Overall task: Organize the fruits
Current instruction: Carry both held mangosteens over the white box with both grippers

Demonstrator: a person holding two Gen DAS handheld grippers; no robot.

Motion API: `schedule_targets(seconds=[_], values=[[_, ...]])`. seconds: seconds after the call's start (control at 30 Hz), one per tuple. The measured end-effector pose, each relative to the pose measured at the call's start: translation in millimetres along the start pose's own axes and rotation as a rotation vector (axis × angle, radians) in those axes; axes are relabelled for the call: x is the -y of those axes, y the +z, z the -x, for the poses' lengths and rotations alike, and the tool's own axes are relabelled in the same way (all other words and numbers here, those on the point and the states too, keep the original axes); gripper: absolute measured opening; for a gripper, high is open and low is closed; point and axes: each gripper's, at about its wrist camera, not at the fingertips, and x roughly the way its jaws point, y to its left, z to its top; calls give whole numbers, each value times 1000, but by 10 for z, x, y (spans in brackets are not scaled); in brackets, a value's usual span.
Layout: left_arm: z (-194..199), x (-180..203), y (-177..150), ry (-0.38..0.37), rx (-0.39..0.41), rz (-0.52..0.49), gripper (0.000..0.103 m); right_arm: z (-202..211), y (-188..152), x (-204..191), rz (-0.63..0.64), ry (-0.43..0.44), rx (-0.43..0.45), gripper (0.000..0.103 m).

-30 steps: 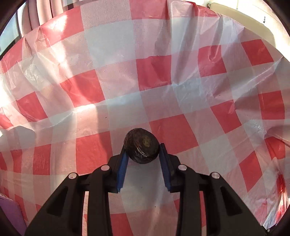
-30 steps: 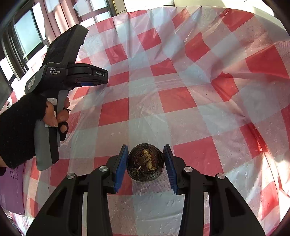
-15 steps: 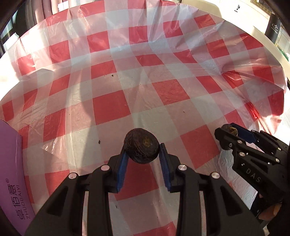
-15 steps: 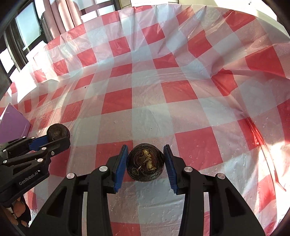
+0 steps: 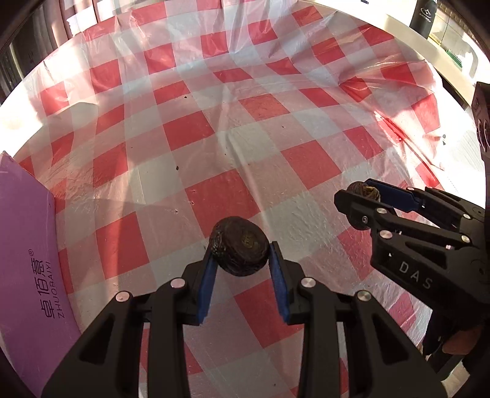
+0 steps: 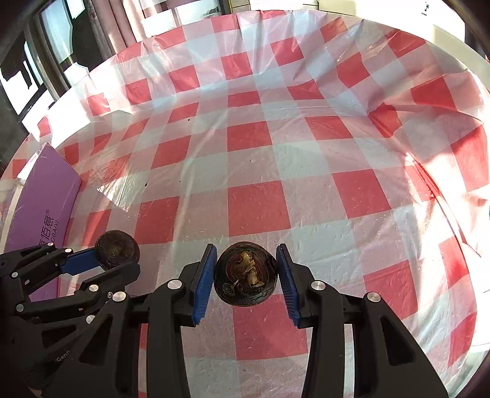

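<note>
My left gripper (image 5: 242,263) is shut on a dark, wrinkled round fruit (image 5: 239,249) and holds it above the red-and-white checked tablecloth (image 5: 214,147). My right gripper (image 6: 246,275) is shut on a second dark fruit (image 6: 246,275) with a dried brown stem end facing the camera. The right gripper also shows at the right of the left wrist view (image 5: 364,193), its fruit (image 5: 363,189) partly hidden by the fingers. The left gripper shows at the lower left of the right wrist view (image 6: 116,257) with its fruit (image 6: 116,249). Both are side by side above the cloth.
A purple box (image 5: 27,263) with white lettering lies at the table's left edge, also in the right wrist view (image 6: 39,202). The plastic cloth is creased and lifted at the right (image 5: 398,128). A dark bottle (image 5: 424,15) stands beyond the far right edge. Windows are at the far left.
Both grippers have pulled back and risen, so more of the table shows. The left gripper has swung beside the right one. Both fruits stay gripped.
</note>
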Motion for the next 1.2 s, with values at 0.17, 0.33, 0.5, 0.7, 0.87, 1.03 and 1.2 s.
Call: schedule_targets(seconds=[0.17, 0.33, 0.5, 0.7, 0.87, 1.03, 1.2], values=[[271, -4, -154, -18, 13, -19, 34, 237, -111, -180, 6, 1, 9, 40], [579, -25, -281, -35, 55, -56, 34, 430, -187, -355, 19, 1, 22, 40], [904, -147, -328, -41, 127, -92, 34, 542, -237, -563, 31, 9, 35, 40], [1219, -438, -374, -33, 200, -64, 34, 651, -208, -920, 73, 30, 67, 40], [1416, -821, -457, -7, 241, -1, 34, 727, -148, -1316, 140, 63, 91, 40], [1620, -1324, -606, 39, 275, 87, 34, 768, -107, -1810, 231, 122, 110, 40], [1744, -1875, -797, 96, 279, 188, 34, 795, -64, -2312, 330, 195, 127, 40]])
